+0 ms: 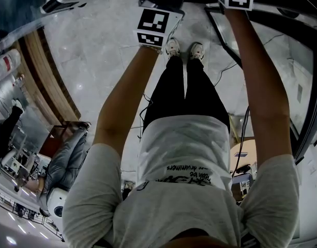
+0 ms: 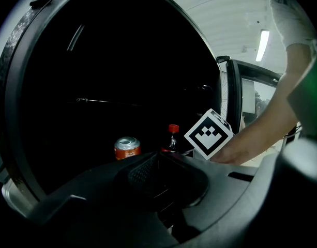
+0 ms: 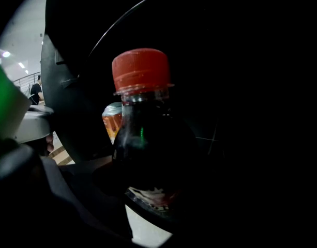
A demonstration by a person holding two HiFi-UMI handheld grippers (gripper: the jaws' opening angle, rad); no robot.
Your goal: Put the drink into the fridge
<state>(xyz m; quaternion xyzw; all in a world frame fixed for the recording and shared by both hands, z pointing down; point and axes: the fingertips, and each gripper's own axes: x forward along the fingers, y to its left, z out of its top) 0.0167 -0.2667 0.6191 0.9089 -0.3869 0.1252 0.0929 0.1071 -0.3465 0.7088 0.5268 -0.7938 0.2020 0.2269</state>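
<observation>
Right gripper (image 3: pixel 148 205) is clamped on the cola bottle (image 3: pixel 148 138), which is upright with its red cap (image 3: pixel 141 68) on and sits at the mouth of the dark fridge (image 2: pixel 122 76). An orange can (image 2: pixel 127 148) already stands inside, just beside the bottle to its left and a bit deeper, not touching. A thin wire shelf (image 2: pixel 106 102) runs above both. Left gripper (image 2: pixel 158 159) has its jaws together with nothing between them, outside the fridge and pointed in. In the head view both arms reach forward over a pale floor (image 1: pixel 96 50) with cables.
</observation>
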